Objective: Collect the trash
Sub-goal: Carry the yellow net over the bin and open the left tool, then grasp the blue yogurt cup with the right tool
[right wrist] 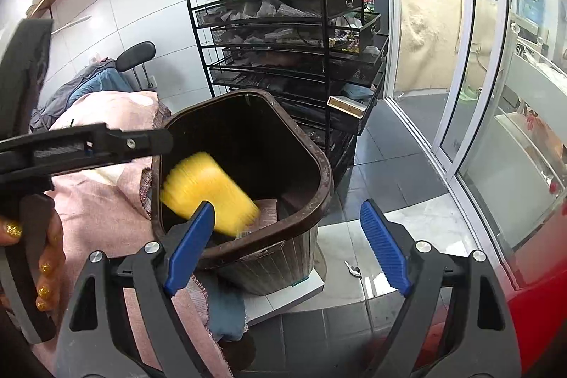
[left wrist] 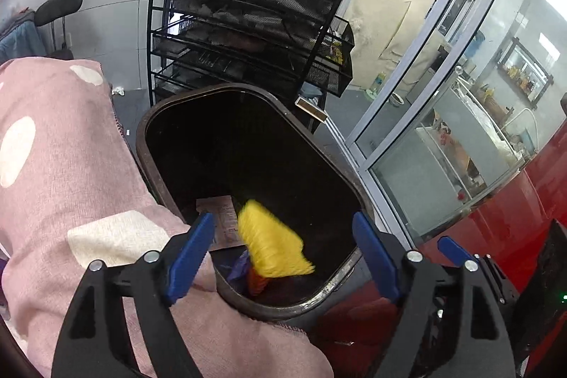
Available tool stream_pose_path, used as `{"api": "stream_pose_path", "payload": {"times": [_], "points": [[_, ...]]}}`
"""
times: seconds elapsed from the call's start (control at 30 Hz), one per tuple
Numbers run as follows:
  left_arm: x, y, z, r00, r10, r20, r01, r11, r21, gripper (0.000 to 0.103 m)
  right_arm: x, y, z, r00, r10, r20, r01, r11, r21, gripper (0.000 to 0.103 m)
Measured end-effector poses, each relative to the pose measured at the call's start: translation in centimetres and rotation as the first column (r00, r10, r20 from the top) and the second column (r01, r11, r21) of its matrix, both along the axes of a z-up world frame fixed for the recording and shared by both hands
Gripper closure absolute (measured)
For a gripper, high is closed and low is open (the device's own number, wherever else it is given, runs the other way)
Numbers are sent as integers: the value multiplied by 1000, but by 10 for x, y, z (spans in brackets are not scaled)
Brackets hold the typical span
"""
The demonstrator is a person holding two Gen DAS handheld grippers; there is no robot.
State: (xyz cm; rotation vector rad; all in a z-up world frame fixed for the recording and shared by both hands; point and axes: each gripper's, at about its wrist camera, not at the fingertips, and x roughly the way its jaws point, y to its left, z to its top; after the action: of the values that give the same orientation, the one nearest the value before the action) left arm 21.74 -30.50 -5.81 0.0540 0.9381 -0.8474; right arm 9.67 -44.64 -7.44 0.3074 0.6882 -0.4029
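Note:
A dark brown trash bin (left wrist: 141,137) (right wrist: 326,181) stands open below both grippers. A yellow ribbed item (left wrist: 271,245) (right wrist: 209,193) appears blurred inside the bin's mouth, free of any finger. Paper scraps (left wrist: 219,218) and other litter lie at the bottom. My left gripper (left wrist: 283,257) is open over the bin's near rim, nothing between its blue pads. In the right wrist view it (right wrist: 161,140) reaches in from the left, held by a hand (right wrist: 46,236). My right gripper (right wrist: 287,247) hangs open and empty beside the bin.
A black wire cart (left wrist: 248,23) (right wrist: 283,41) loaded with bottles stands right behind the bin. A pink dotted cloth (left wrist: 53,147) (right wrist: 106,186) presses against the bin's left side. Glass doors (left wrist: 425,94) (right wrist: 478,94) run along the right. A small scrap (right wrist: 352,269) lies on the floor tiles.

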Motion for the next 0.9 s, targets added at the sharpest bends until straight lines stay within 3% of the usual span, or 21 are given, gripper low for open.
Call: {"api": "stream_pose_path", "payload": {"times": [0.33,0.9], "points": [[-8,40,19,997,70,21,-68,995,-67,17,2,2,-5,1000,8,-21,-8,1000,13,19],[-55,131,38,972,205,111,-186,969,-161,15,24,51,1,986,168,-10,-168,986,15,19]]}}
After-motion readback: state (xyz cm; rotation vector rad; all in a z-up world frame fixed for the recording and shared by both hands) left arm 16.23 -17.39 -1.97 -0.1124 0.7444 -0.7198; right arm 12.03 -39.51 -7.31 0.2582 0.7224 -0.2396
